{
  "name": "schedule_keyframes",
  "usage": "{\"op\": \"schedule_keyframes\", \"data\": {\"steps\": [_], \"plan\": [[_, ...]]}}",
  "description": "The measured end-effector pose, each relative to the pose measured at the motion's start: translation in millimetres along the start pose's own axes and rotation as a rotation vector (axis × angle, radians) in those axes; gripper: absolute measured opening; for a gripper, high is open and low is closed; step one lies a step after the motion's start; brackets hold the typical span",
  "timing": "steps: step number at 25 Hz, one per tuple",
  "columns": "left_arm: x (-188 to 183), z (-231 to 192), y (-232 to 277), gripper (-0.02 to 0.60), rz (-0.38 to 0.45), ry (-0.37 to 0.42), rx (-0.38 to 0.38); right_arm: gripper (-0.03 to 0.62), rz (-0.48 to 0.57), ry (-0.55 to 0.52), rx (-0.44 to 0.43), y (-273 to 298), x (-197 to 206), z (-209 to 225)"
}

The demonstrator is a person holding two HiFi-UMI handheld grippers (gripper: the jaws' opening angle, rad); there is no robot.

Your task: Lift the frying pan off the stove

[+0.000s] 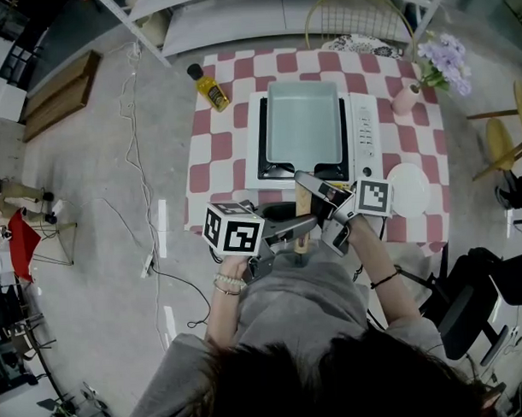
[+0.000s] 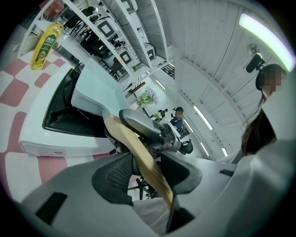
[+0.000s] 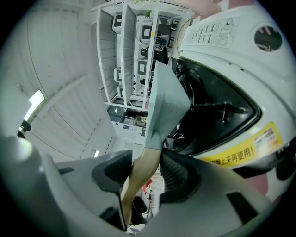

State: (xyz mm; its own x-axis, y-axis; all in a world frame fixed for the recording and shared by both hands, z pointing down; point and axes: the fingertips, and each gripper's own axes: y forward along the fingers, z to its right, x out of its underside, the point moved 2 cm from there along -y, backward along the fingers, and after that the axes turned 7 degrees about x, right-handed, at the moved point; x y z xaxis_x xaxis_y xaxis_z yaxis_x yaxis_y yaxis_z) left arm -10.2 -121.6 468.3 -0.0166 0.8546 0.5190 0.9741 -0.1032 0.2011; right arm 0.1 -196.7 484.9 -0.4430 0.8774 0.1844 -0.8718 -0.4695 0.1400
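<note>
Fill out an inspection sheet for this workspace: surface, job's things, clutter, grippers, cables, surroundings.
Surface: table under a red-and-white checked cloth.
Job's things: pale rectangular frying pan sits on the white stove, its wooden handle pointing toward the person.
Clutter: oil bottle beyond the stove's left corner; white plate to its right; vase of purple flowers at the far right.
Grippers: left hand-held gripper and right hand-held gripper are each closed on the wooden handle, the right one nearer the pan.
Cables: loose cables on the floor left of the table.
Surroundings: shelving beyond the table; black chair at right.
</note>
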Motion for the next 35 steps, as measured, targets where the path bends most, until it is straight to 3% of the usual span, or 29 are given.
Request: {"op": "schedule_keyframes", "data": {"steps": [35], "plan": [[-15.1,33.1,-6.1,0.198,0.042,0.12,0.021,0.203,0.052,-0.089,-0.079,-10.9,-6.8,-43.7]]}}
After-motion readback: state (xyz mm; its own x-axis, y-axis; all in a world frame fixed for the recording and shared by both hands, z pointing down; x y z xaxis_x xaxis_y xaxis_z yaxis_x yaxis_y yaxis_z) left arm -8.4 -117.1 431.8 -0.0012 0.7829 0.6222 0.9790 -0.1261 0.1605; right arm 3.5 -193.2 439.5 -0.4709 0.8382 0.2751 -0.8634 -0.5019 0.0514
